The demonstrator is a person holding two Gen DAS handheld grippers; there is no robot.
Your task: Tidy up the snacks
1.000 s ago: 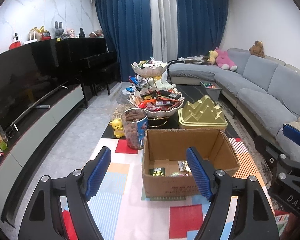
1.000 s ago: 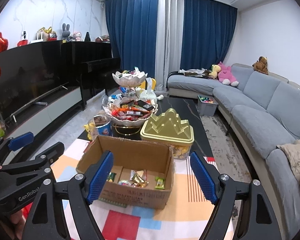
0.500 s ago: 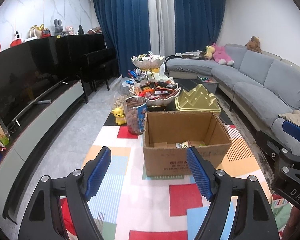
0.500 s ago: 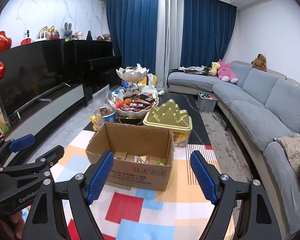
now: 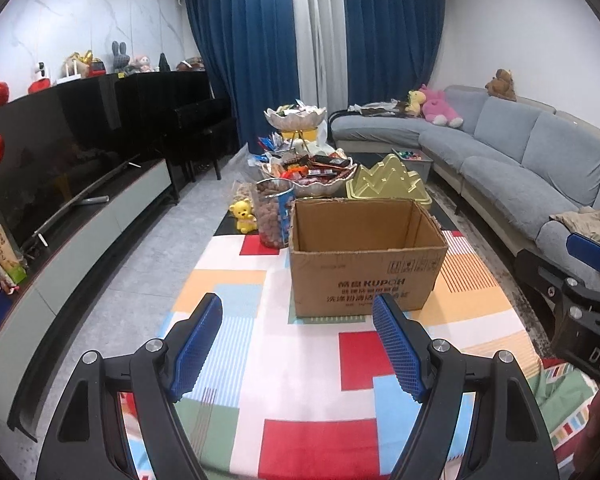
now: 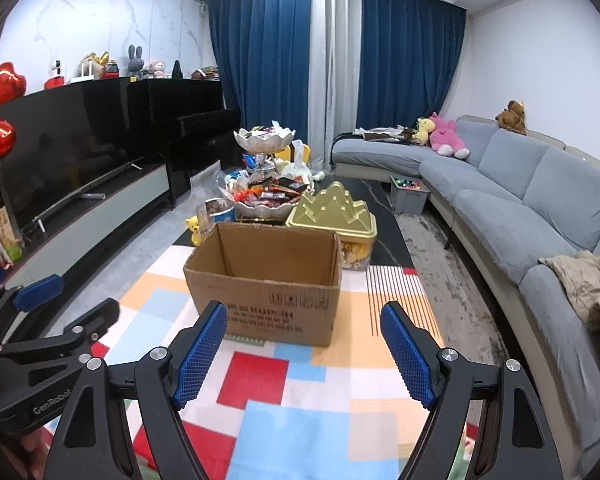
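Note:
An open cardboard box (image 5: 364, 256) stands on a colourful patterned cloth (image 5: 300, 360); it also shows in the right wrist view (image 6: 268, 288). Its inside is hidden from this low angle. Behind it stands a two-tier snack bowl stand (image 5: 308, 172) piled with wrapped snacks, a gold mountain-shaped lid box (image 5: 388, 184) and a jar of nuts (image 5: 274, 212). My left gripper (image 5: 298, 346) is open and empty, short of the box. My right gripper (image 6: 304, 354) is open and empty, also short of the box.
A yellow bear toy (image 5: 244, 216) sits left of the jar. A TV (image 5: 60, 168) on a low cabinet runs along the left. A grey sofa (image 5: 540, 176) lines the right. A grey bin (image 6: 408, 196) stands by the sofa.
Both grippers have pulled back and dropped lower. The box now looks farther away and its contents are out of sight. Both stay open.

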